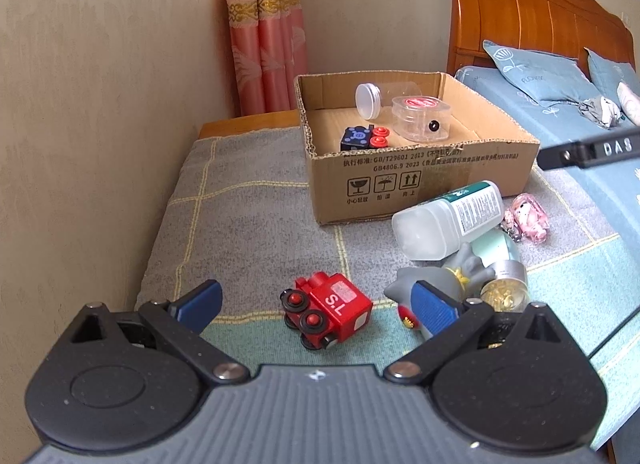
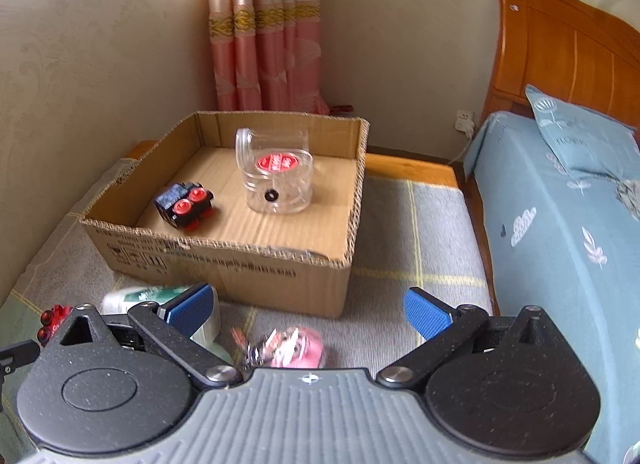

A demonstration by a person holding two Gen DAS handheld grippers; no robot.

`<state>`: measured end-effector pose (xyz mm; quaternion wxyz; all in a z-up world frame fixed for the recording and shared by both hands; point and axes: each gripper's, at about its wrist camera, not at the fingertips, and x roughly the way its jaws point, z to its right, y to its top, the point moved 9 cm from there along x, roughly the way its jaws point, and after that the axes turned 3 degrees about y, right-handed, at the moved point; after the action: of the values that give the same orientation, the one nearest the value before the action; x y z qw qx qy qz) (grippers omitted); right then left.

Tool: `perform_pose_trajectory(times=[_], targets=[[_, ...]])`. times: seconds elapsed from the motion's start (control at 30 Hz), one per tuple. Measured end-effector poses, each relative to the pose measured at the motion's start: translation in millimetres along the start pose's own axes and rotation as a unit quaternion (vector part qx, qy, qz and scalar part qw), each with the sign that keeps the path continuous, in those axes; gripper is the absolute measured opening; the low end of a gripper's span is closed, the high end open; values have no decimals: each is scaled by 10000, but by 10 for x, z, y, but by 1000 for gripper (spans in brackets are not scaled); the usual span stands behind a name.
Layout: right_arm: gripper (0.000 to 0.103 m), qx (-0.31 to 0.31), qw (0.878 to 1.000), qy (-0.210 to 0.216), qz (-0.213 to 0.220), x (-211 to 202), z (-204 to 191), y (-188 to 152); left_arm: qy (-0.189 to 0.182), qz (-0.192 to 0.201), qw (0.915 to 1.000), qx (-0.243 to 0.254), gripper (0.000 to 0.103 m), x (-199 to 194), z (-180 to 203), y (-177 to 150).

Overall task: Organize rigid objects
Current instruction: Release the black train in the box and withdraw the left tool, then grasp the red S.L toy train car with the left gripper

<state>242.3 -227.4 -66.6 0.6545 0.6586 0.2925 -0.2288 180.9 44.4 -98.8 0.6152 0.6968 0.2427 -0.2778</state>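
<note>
Nearest the camera, the left gripper point(image 1: 316, 304) hangs with jaws spread over the red toy train point(image 1: 326, 314) on the blanket. To its right, a white bottle point(image 1: 448, 219) waits near the cardboard box point(image 1: 420, 183), which already holds the dark toy train point(image 2: 185, 204) and clear jars point(image 2: 278, 179). The right gripper point(image 2: 310, 314) gapes, holding nothing.

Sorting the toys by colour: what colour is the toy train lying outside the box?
Red, with "S.L" in white on the toy train; the left wrist view shows it best.
</note>
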Motion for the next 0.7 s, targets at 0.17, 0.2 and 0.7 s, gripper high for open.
perform_pose_trajectory(times=[0.17, 0.2, 0.7], targets=[[103, 331, 9993, -69, -173, 29, 60, -344, -3, -128, 9999, -92, 100, 79, -30, -56], [103, 363, 9991, -17, -230, 37, 59, -404, 3, -137, 9999, -86, 100, 98, -38, -59], [103, 221, 9970, -155, -723, 150, 128, -982, -1, -478, 9979, 433, 100, 361, -111, -322]])
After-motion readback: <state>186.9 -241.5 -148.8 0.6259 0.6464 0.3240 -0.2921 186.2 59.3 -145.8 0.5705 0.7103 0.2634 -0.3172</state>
